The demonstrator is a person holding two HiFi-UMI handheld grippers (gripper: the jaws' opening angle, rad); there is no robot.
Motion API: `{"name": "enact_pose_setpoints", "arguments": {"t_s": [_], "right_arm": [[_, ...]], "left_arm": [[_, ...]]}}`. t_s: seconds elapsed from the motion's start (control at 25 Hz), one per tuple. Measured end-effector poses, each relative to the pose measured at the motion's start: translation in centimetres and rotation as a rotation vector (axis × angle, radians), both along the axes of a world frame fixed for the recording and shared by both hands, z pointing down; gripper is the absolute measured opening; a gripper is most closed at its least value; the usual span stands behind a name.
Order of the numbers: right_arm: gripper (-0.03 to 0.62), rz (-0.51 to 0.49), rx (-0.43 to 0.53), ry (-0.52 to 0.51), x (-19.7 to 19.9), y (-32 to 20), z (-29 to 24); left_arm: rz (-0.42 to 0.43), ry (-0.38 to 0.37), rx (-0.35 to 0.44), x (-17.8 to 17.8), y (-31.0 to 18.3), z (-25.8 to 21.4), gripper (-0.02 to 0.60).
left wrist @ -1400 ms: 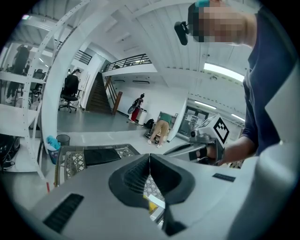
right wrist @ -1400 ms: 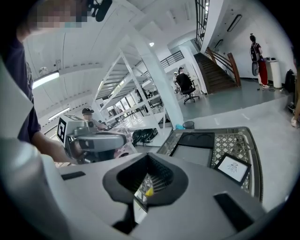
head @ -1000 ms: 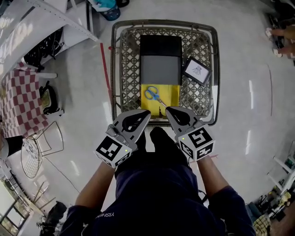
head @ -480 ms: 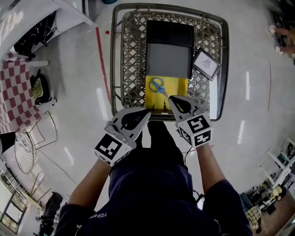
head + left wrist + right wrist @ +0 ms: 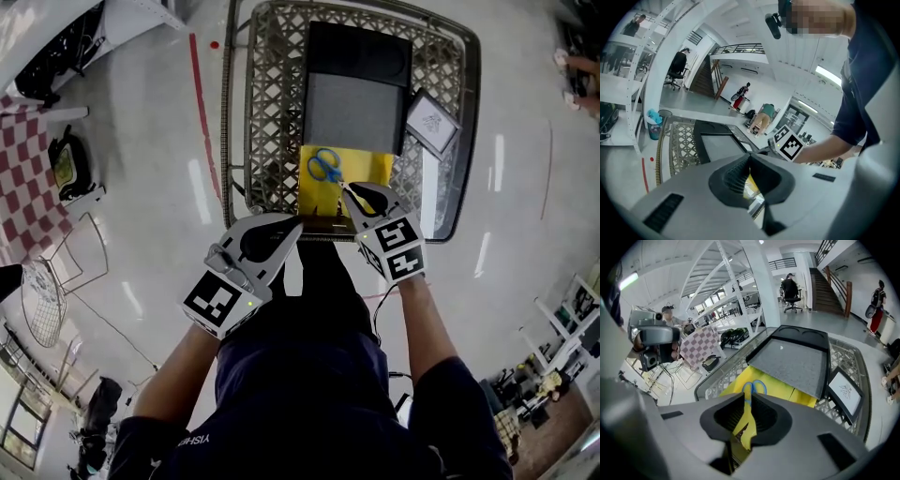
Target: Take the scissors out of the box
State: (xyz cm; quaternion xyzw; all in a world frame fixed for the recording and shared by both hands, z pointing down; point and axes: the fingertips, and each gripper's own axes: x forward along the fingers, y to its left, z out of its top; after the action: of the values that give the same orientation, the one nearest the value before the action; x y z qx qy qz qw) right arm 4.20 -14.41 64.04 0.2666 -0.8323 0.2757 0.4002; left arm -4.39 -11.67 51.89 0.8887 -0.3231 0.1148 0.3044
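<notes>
Beyond right tool [image 5: 349, 191], jaws just opening, empty, scissors [image 5: 325, 166] in box [image 5: 375, 169]

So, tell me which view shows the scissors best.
The head view: the whole scissors lie in plain sight on the yellow box, seen from above. The right gripper view shows only the blue handles; the jaws hide the blades. The left gripper view shows none of them.
</notes>
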Motion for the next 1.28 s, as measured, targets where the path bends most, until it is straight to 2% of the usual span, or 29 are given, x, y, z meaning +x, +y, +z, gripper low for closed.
{"name": "enact_pose_setpoints", "arguments": {"t_s": [0.48,0.72,0.96,1.28], "right_arm": [[0.139,-0.064,-0.094,0.123,-0.4,1.0,4.8],[0.173,-0.105,-0.097,0.212,-0.6,1.1,6.5],[0.177,-0.119,-0.101,0.284,-0.4,1.2,8.1],[0.139,-0.138,-0.089,0.339,-0.1,1.1,8.9]], "left_arm": [[-0.023,0.041,-0.039,-1.1,0.1,0.8,0.025],[-0.035,0.045,-0.058,-1.9,0.3,1.3,0.025],[-0.035,0.050,-0.072,-2.4,0.8,1.8,0.025],[-0.040,0.051,-0.083,-3.2,1.2,2.1,0.025]]}}
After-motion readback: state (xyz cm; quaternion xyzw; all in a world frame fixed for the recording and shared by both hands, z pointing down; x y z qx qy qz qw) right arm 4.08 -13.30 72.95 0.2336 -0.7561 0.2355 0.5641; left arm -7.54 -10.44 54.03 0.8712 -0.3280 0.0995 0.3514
